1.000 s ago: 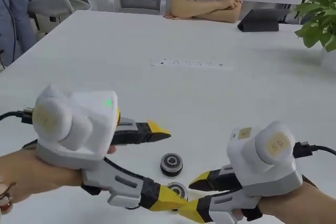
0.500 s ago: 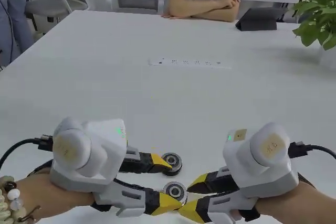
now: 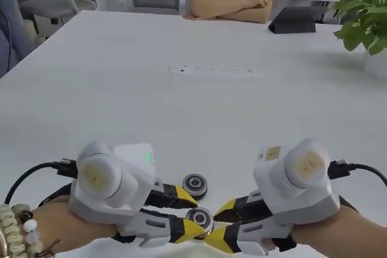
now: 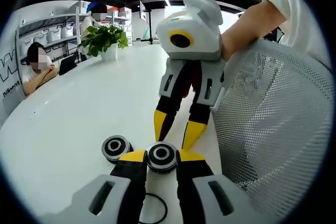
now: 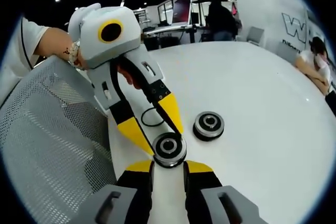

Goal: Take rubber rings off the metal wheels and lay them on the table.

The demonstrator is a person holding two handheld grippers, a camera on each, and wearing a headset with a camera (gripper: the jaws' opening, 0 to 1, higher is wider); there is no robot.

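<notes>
R gripper (image 5: pixel 169 167) at bottom, yellow tips parted, just short of near wheel (image 5: pixel 169 149). L gripper (image 5: pixel 167 141) reaches in from upper left, tips either side of that wheel, touching it. 2nd wheel (image 5: pixel 209 125) just beside. Loose rubber ring (image 5: pixel 148 125) flat on tabletop (image 5: pixel 252 103) behind L gripper, near the edge by mesh chair (image 5: pixel 47 129).

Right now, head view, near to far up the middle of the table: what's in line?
near wheel clamped in the left tongs → loose wheel → white strip with small marks → seated person, arms folded on the far edge.
</notes>
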